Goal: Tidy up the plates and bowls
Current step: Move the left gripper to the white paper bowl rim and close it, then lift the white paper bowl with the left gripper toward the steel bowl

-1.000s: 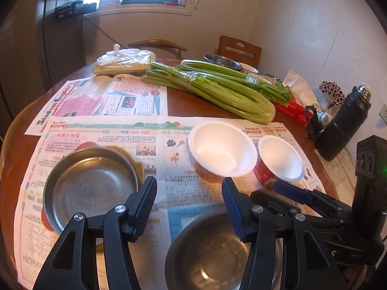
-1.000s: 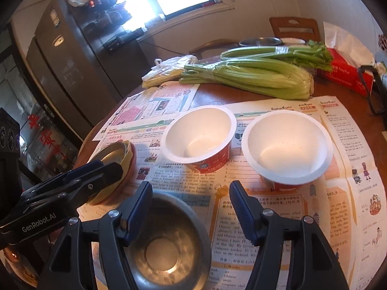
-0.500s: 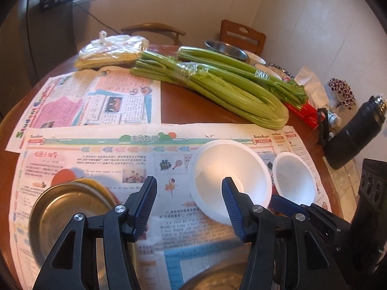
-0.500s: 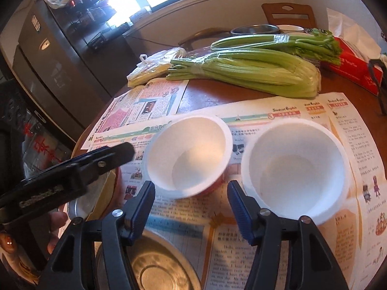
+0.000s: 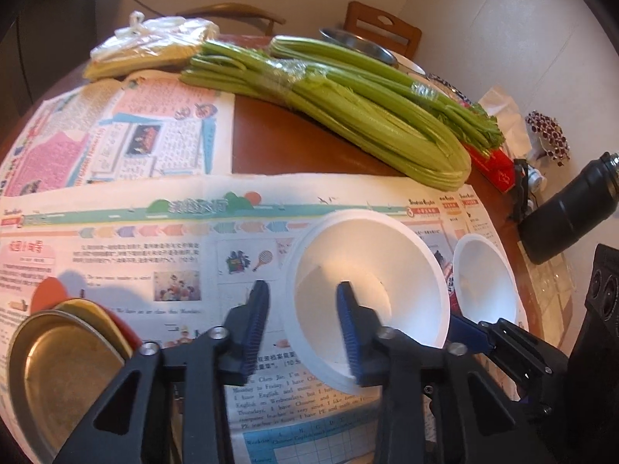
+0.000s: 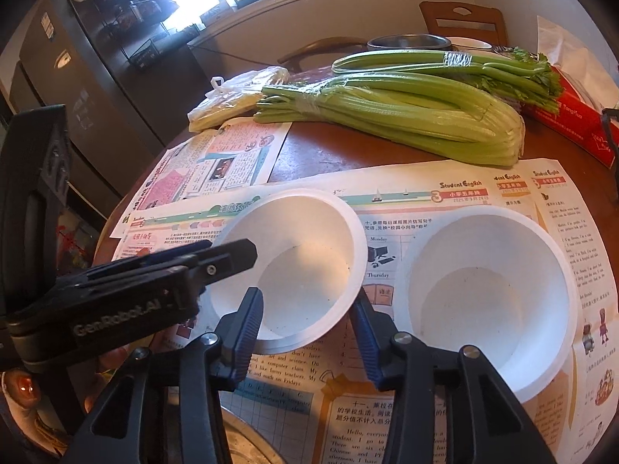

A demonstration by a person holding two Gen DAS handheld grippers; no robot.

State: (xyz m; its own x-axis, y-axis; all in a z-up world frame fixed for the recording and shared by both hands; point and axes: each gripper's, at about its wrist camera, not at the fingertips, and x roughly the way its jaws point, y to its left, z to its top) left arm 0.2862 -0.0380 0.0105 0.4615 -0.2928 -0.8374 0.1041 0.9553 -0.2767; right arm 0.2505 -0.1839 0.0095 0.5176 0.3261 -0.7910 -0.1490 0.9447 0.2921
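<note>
At lower left of the left wrist view sit the stacked metal dishes [image 5: 58, 359]. At centre, my left claw [image 5: 303, 294] is clamped narrow on the white bowl [image 5: 367, 270], gripping its near wall. My right claw [image 6: 305, 297] pinches the same bowl's right side. I judge that two grips pulling unevenly could buckle the thin wall, or bump the second bowl [image 6: 487, 297] at right.

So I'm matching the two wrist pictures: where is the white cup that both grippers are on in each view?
Left wrist: the white cup sits right of centre, its near wall between this gripper's fingers.
Right wrist: the same cup lies left of centre, beside the second white cup.
Shared landmark: the celery behind.
</note>
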